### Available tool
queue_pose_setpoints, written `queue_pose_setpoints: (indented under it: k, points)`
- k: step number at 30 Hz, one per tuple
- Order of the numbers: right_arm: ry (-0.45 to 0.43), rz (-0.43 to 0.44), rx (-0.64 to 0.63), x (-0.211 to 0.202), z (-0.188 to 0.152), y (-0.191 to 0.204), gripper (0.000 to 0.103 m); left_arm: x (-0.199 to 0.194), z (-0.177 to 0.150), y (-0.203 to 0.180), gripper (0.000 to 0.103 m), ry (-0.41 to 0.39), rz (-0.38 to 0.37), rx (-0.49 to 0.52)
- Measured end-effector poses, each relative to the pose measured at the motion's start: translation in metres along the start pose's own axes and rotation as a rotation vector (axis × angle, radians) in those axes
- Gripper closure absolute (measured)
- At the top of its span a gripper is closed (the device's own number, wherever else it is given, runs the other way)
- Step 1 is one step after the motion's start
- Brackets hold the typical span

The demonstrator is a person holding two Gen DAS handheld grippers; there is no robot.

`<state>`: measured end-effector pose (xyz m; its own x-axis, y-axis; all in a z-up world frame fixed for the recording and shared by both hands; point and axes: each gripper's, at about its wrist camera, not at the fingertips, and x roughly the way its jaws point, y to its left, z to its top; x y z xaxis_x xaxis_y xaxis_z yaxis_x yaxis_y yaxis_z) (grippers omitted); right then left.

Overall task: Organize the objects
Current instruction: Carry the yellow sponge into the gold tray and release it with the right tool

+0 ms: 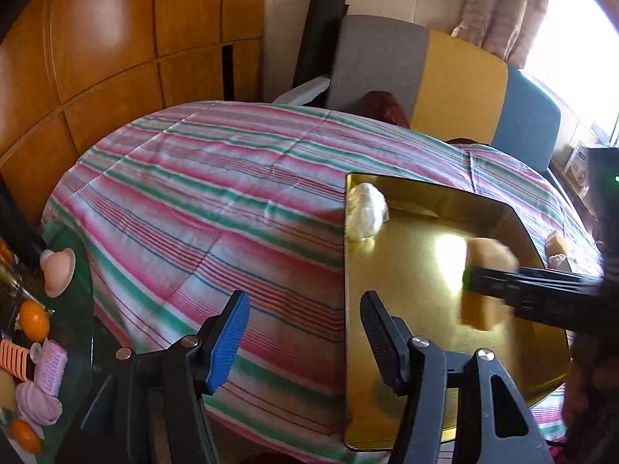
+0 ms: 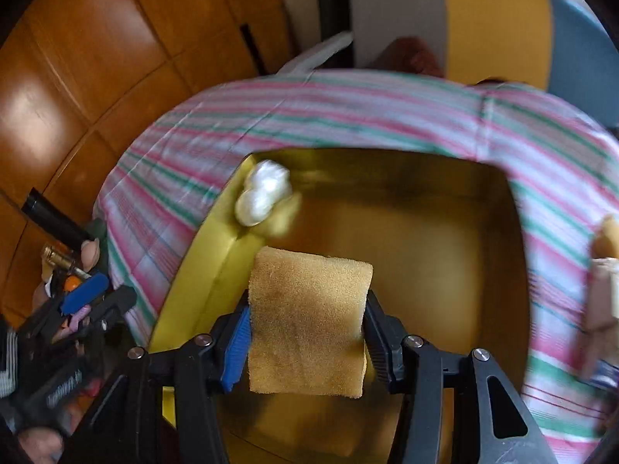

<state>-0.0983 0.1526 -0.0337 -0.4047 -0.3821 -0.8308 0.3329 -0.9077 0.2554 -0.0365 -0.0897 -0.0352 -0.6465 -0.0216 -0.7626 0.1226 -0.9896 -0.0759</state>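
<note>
Right hand-held gripper [image 2: 305,336] pinches the tan sponge [image 2: 307,324] between its pads above the gold tray [image 2: 445,232]

tray [image 2: 216,266]: gold | sponge [image 2: 309,321]: tan | tablecloth [image 1: 216,193]: pink-green-white stripes | puff [image 1: 365,208]: white

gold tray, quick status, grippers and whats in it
Right gripper shut on tan sponge block, above gold tray. Left gripper open, empty. White bun in tray's far corner. Nothing in the way.
</note>
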Motion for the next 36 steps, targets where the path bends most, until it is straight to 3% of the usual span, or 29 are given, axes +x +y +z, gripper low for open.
queue_pose_setpoints:
  k: [10,16,23,36]
  points:
    - [0.077,0.018,-0.001,0.069,0.038,0.041,0.046,0.01,-0.005,0.029,0.043,0.039,-0.005,-0.065]
    - [0.064,0.071,0.049,0.071,0.041,0.038,0.028,0.011,-0.007,0.025,0.043,0.044,-0.034,-0.05]
    - [-0.011,0.061,0.08,0.037,0.027,0.018,0.019,0.0,-0.006,0.014,0.043,0.02,-0.049,-0.013]
    - [-0.199,-0.103,0.073,-0.066,-0.028,-0.053,0.007,-0.019,-0.012,-0.021,0.043,0.008,-0.123,0.073]
